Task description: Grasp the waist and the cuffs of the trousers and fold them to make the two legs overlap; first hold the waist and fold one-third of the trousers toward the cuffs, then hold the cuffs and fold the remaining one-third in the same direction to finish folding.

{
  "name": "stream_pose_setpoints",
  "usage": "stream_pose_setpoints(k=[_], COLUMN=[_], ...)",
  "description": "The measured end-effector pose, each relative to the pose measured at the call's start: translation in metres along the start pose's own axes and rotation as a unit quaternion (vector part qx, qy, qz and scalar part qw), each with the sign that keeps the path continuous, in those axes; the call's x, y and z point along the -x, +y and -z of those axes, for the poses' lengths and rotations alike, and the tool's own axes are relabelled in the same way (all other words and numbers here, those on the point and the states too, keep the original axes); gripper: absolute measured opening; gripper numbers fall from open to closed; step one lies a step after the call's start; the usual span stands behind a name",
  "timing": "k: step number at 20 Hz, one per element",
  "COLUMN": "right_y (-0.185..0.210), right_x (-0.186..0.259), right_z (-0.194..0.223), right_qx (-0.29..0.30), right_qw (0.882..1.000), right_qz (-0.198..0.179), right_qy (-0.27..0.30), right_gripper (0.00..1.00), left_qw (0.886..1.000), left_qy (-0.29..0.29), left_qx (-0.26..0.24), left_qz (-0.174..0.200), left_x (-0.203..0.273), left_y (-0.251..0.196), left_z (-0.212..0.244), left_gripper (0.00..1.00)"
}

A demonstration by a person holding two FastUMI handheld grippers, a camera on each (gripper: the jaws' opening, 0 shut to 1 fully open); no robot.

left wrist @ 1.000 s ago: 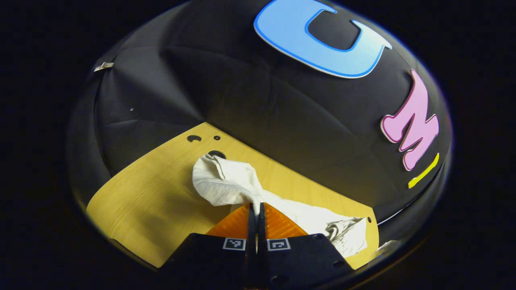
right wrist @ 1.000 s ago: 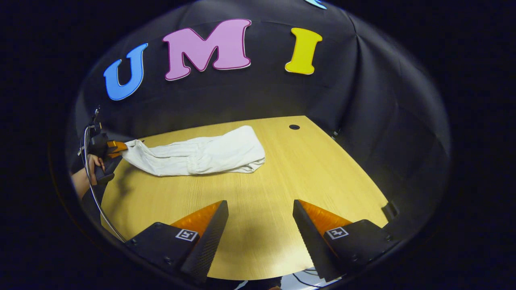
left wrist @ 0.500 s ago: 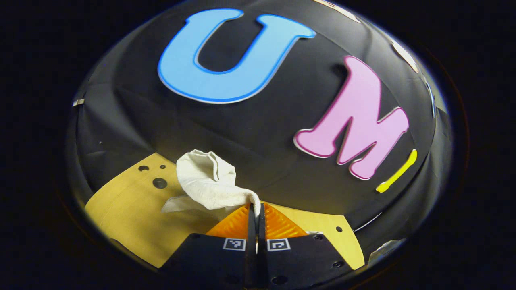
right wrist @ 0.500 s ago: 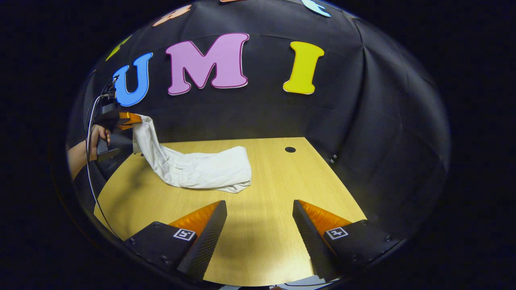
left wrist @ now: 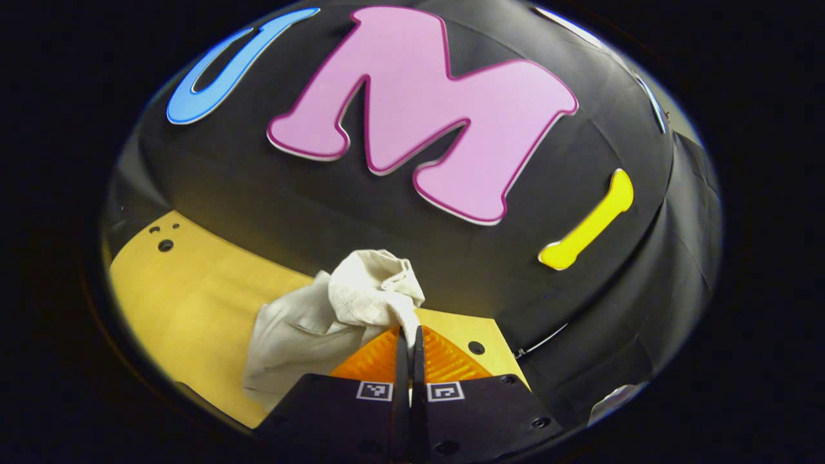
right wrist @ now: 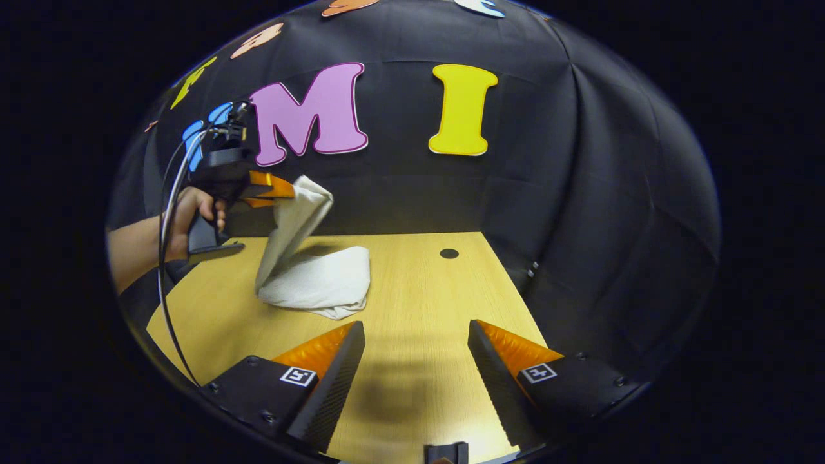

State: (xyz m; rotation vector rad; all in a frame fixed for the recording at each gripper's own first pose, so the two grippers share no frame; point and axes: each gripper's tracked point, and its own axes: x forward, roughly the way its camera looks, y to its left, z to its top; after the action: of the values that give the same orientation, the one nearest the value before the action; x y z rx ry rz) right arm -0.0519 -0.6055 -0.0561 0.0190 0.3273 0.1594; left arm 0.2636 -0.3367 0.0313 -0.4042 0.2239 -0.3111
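My left gripper (left wrist: 408,332) pinches one end of the white trousers (right wrist: 316,280), lifted above the wooden table (right wrist: 412,303); the rest lies bunched on the table. My right gripper (right wrist: 416,361) hangs wide apart, holding nothing, nearer the table's front edge than the trousers.

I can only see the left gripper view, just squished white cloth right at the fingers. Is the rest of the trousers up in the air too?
Observer: No. In the right gripper view only one end hangs from the left gripper; the rest of the trousers lies bunched on the table.
Operator: Who's holding that gripper?
Observer: A person's hand grips its handle, above the table's left side.
Operator: Is the other gripper helping?
Observer: No. The right gripper is open over bare table, apart from the trousers.
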Motion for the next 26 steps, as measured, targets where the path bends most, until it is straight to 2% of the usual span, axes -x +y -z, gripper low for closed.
stream_pose_setpoints(k=[4, 5, 8, 11, 13, 14, 16, 18, 20, 26], right_y=[0.003, 0.004, 0.009, 0.010, 0.018, 0.024, 0.036, 0.049, 0.063, 0.107], right_x=[0.002, 0.003, 0.007, 0.010, 0.014, 0.018, 0.028, 0.037, 0.048, 0.098], right_z=[-0.001, 0.000, 0.002, 0.000, -0.008, -0.013, -0.025, -0.034, -0.042, -0.066], right_qx=[0.007, 0.016, 0.027, 0.024, 0.019, 0.019, 0.021, 0.023, 0.017, -0.025], right_qw=[1.000, 1.000, 0.999, 0.999, 1.000, 1.000, 0.999, 0.999, 0.999, 0.996], right_qz=[-0.014, -0.017, -0.023, -0.021, -0.019, -0.017, -0.014, -0.015, -0.019, -0.028], right_qy=[-0.004, -0.001, 0.006, 0.005, 0.000, -0.006, -0.020, -0.032, -0.038, -0.079], right_gripper=[0.99, 0.99, 0.99, 0.99, 0.99, 0.99, 0.99, 0.99, 0.99, 0.99], left_qw=[0.999, 0.999, 0.997, 0.998, 0.998, 0.998, 0.997, 0.991, 0.984, 0.979], left_qy=[0.033, 0.043, 0.069, 0.063, 0.049, 0.038, 0.010, -0.034, -0.072, -0.121], left_qx=[-0.008, -0.013, -0.012, -0.024, -0.034, -0.040, -0.077, -0.121, -0.145, -0.135], left_qz=[0.001, 0.000, 0.010, 0.021, 0.009, -0.001, -0.026, -0.055, -0.072, -0.094], left_x=[-0.017, -0.019, -0.025, -0.004, 0.018, 0.037, 0.085, 0.135, 0.188, 0.324], left_y=[-0.020, -0.020, -0.028, -0.031, -0.016, -0.005, 0.019, 0.038, 0.050, 0.071], left_z=[0.046, 0.056, 0.082, 0.074, 0.060, 0.049, 0.025, -0.003, -0.023, -0.004], left_gripper=[0.06, 0.08, 0.28, 0.56, 1.00, 0.96, 0.96, 0.96, 0.96, 0.96])
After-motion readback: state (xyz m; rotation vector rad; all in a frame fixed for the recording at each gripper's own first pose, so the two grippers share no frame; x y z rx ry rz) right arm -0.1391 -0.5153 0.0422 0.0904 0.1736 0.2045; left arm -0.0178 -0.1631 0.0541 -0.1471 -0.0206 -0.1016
